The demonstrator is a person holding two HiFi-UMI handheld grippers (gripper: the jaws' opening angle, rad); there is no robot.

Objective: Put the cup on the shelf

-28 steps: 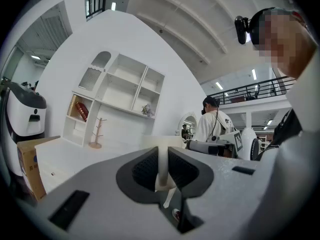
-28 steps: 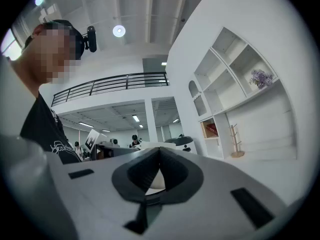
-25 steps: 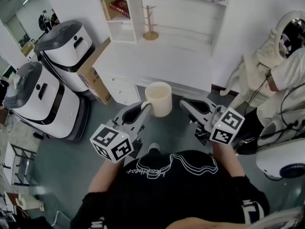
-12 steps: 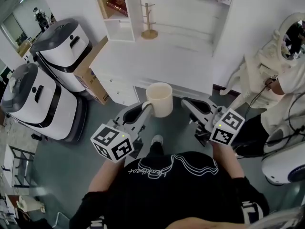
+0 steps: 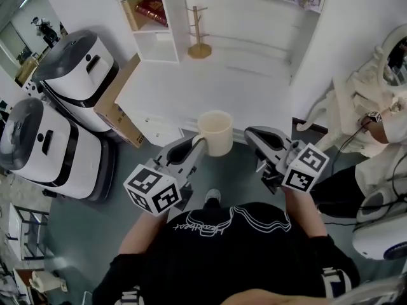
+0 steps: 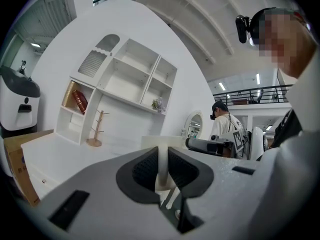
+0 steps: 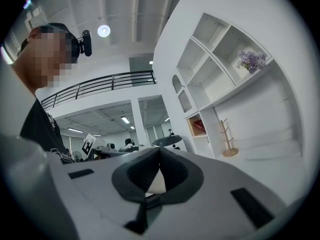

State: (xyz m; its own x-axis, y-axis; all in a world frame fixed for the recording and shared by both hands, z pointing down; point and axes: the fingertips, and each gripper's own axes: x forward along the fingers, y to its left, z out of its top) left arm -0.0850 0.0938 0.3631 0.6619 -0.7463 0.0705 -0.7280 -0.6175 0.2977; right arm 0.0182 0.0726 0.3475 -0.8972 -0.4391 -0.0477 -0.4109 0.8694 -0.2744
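Desk (image 5: 191, 88), cup handle (image 6: 162, 160) in left gripper's (image 5: 199, 146) jaws

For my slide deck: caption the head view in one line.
Left gripper holds a cream cup by its handle before a white desk; right gripper shut, empty.

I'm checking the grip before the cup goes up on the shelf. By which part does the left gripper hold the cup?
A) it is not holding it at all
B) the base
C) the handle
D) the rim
C: in the left gripper view the jaws are closed on the thin handle, and the head view shows the cup carried at the tip of the left gripper.
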